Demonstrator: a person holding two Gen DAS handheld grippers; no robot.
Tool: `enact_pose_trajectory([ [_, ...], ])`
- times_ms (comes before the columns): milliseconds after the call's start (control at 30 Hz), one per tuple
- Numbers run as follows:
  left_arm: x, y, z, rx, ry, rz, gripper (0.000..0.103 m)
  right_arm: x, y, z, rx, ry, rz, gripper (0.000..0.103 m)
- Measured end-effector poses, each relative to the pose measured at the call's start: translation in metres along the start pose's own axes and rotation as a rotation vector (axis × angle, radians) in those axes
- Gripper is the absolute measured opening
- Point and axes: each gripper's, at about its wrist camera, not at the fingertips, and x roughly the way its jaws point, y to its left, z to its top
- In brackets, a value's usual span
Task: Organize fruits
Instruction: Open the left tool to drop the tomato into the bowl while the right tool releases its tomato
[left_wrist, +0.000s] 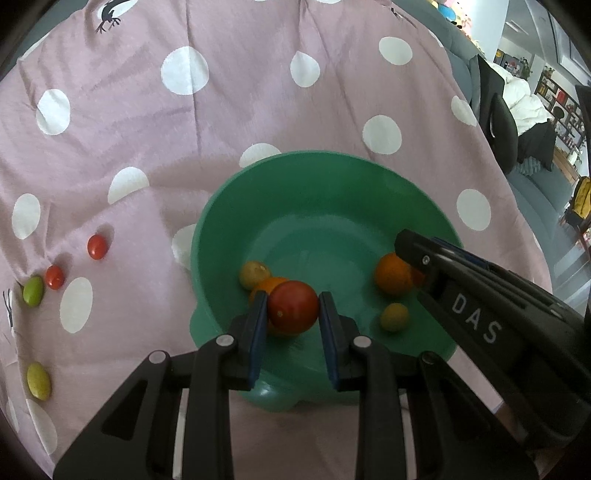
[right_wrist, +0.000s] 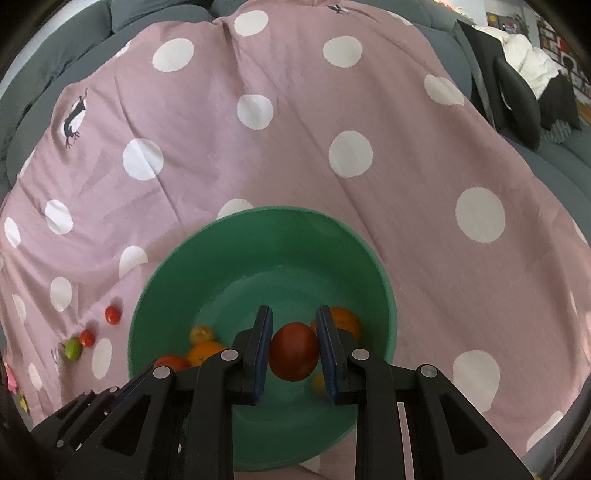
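Left gripper (left_wrist: 293, 314) and right gripper (right_wrist: 294, 349) each clamp a red tomato inside the green bowl (left_wrist: 332, 173) rim.

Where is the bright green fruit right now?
In the left wrist view, the green fruit lies on the cloth, far left of the bowl, touching a small red tomato.

Pink cloth with white dots (right_wrist: 295, 155) spread wide before me, creased. Grey sofa (right_wrist: 55, 55) curves round its far edge. Far right: black chair (right_wrist: 517, 99), white bedding heap (left_wrist: 524, 99), cluttered shelves (left_wrist: 565, 107). Soft, even daylight.
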Motion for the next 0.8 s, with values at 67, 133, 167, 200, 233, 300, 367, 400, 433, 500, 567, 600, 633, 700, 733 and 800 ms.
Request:
enact_pose_trajectory([
  [67, 0.001, 0.000, 0.000, -0.001, 0.005, 0.000, 0.027, 0.001, 0.000, 0.000, -0.001, 0.005, -0.004, 0.027],
  [133, 0.003, -0.001, 0.000, -0.001, 0.011, 0.001, 0.027, 0.002, 0.000, 0.000, -0.002, 0.012, -0.008, 0.027],
  [167, 0.003, -0.001, 0.000, -0.001, 0.014, 0.003, 0.027, 0.003, 0.000, 0.000, -0.004, 0.017, -0.013, 0.027],
  [200, 0.004, -0.002, -0.001, 0.001, 0.016, 0.004, 0.028, 0.004, 0.000, 0.000, -0.006, 0.020, -0.017, 0.027],
  [233, 0.004, -0.003, -0.001, 0.004, 0.015, 0.003, 0.027, 0.004, 0.000, 0.000, -0.008, 0.023, -0.020, 0.027],
  [300, 0.003, -0.002, -0.001, 0.003, 0.010, 0.010, 0.027, 0.005, -0.001, -0.001, -0.009, 0.027, -0.019, 0.027],
  [367, 0.001, -0.001, -0.001, 0.002, 0.008, 0.014, 0.027, 0.003, -0.001, 0.000, -0.008, 0.025, -0.017, 0.027],
  [400, 0.001, 0.000, -0.001, 0.000, 0.010, 0.016, 0.029, 0.003, -0.001, 0.000, -0.009, 0.024, -0.017, 0.027],
  [433, -0.002, 0.001, -0.001, -0.003, 0.006, 0.011, 0.031, 0.002, -0.001, 0.000, -0.008, 0.019, -0.013, 0.027],
  [500, -0.009, 0.004, -0.002, -0.010, -0.018, -0.003, 0.046, -0.001, 0.001, 0.000, -0.010, 0.012, -0.008, 0.027],
  [567, -0.021, 0.009, -0.004, -0.016, -0.053, -0.016, 0.054, -0.003, 0.004, 0.001, -0.022, 0.000, -0.015, 0.037],
  [600, -0.026, 0.012, -0.004, -0.021, -0.062, -0.009, 0.061, -0.005, 0.006, 0.000, -0.029, -0.008, -0.019, 0.047],
  [633, -0.033, 0.017, -0.006, -0.031, -0.073, 0.011, 0.063, -0.006, 0.008, 0.001, -0.034, -0.014, -0.018, 0.050],
  [700, -0.043, 0.028, -0.009, -0.046, -0.095, 0.033, 0.065, -0.009, 0.012, 0.002, -0.045, -0.026, -0.003, 0.050],
  [733, -0.050, 0.036, -0.011, -0.057, -0.106, 0.044, 0.065, -0.011, 0.014, 0.002, -0.050, -0.032, 0.002, 0.050],
  [800, -0.059, 0.049, -0.016, -0.073, -0.112, 0.064, 0.065, -0.015, 0.020, 0.002, -0.066, -0.047, 0.010, 0.050],
])
